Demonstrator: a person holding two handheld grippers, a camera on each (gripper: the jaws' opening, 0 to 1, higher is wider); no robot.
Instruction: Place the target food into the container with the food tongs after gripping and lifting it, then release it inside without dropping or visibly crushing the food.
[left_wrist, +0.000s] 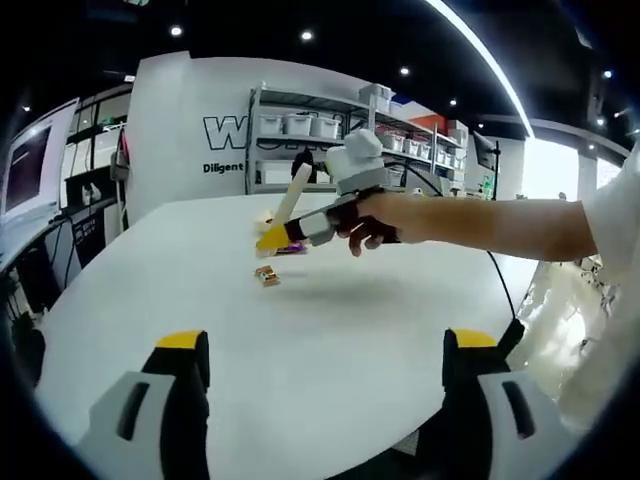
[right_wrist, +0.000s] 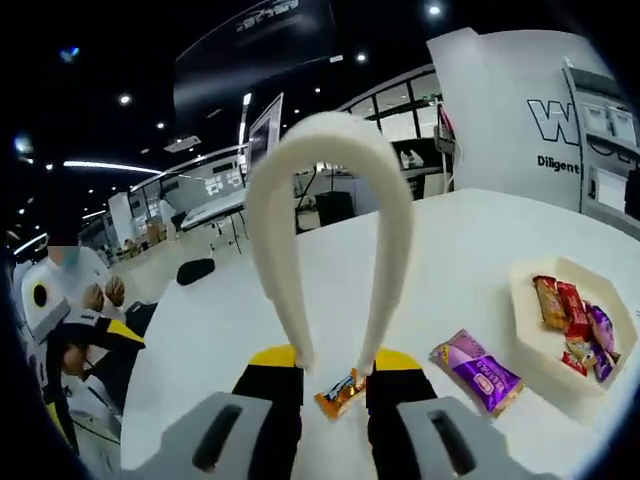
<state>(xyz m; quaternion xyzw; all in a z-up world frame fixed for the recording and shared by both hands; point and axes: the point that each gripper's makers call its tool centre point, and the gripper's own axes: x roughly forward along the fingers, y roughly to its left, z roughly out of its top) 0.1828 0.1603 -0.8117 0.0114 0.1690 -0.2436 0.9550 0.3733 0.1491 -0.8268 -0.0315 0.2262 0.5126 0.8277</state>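
Observation:
A small orange-wrapped snack (left_wrist: 267, 275) lies on the white table (left_wrist: 330, 320), just below my right gripper (left_wrist: 285, 238), which a hand holds over it. That gripper is shut on cream food tongs (left_wrist: 297, 192). In the right gripper view the tongs (right_wrist: 330, 160) arch up from between the yellow-tipped jaws of my right gripper (right_wrist: 337, 362). The orange snack (right_wrist: 340, 392) shows in the gap under the tongs' ends; I cannot tell if they touch it. A white container (right_wrist: 528, 330) at the right holds several wrapped snacks. My left gripper (left_wrist: 325, 350) is open over bare table.
A purple packet (right_wrist: 478, 373) lies between the snack and the container. The purple packet (left_wrist: 293, 249) also shows under the right gripper. Shelving with bins (left_wrist: 300, 130) stands beyond the table's far edge. My left gripper (right_wrist: 75, 320) shows at far left.

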